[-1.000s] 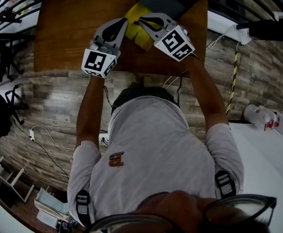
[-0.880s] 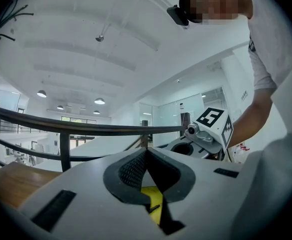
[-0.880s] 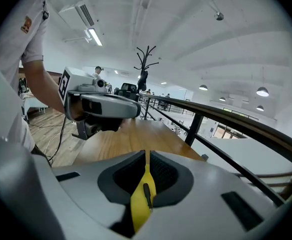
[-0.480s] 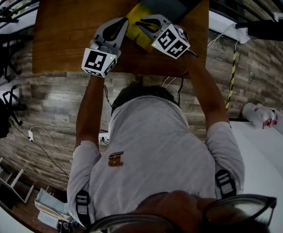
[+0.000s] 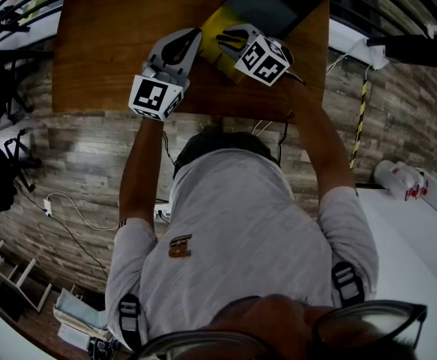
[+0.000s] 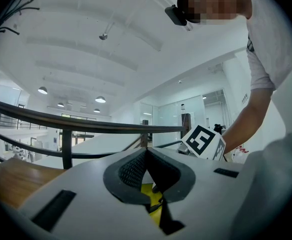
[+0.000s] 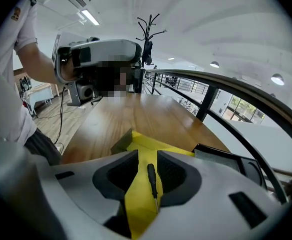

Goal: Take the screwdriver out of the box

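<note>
1. Since a second ago, when its jaws were shut, the right gripper (image 7: 147,159) has dipped toward the yellow box (image 7: 158,145) on the wooden table (image 5: 106,43), and its jaws are now opening.
2. The screwdriver (image 7: 152,178) lies in the box between those jaws, untouched; a grasp looks likely next.
3. The left gripper (image 6: 146,151) sits at the box's left side, jaws together; I cannot tell whether they pinch it.
4. No writing reads; only square markers (image 5: 263,60).

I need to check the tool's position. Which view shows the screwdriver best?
The right gripper view: the screwdriver lies in the yellow box, between the right gripper's opening jaws. The head view and left gripper view show the box, no screwdriver.
</note>
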Motion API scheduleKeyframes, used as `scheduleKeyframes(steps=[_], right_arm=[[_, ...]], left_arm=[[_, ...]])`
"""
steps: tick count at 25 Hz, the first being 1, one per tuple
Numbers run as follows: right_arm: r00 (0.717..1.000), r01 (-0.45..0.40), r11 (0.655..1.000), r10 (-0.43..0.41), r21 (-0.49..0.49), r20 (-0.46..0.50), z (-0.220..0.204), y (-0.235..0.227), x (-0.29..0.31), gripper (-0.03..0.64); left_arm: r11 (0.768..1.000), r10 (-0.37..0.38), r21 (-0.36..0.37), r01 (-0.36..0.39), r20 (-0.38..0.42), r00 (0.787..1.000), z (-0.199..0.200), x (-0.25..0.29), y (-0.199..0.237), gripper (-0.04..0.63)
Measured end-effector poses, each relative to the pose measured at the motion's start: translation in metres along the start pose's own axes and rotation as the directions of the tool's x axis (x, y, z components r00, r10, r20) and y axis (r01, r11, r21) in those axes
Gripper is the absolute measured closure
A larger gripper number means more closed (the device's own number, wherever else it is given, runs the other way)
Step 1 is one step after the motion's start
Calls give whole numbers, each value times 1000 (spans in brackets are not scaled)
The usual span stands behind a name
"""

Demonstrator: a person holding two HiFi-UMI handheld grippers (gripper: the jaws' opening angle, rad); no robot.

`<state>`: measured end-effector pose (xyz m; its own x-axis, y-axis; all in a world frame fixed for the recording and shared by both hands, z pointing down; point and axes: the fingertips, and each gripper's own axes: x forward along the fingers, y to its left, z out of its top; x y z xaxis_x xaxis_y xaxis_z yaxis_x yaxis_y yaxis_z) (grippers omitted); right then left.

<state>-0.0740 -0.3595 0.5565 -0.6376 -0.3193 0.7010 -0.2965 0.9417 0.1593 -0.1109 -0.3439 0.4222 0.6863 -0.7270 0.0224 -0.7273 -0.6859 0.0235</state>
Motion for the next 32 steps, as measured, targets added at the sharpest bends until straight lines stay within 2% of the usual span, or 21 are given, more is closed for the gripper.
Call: scheduleKeyframes(steps=[15, 32], right_arm=[[983, -25, 999, 32, 44, -181, -33, -13, 39, 466], [946, -19, 996, 45, 84, -320, -53, -14, 64, 466]], left_arm=[[1000, -2, -10, 2, -3, 1000, -3, 7, 21, 577], [1000, -13, -24, 13, -10, 1000, -11, 5, 39, 577]])
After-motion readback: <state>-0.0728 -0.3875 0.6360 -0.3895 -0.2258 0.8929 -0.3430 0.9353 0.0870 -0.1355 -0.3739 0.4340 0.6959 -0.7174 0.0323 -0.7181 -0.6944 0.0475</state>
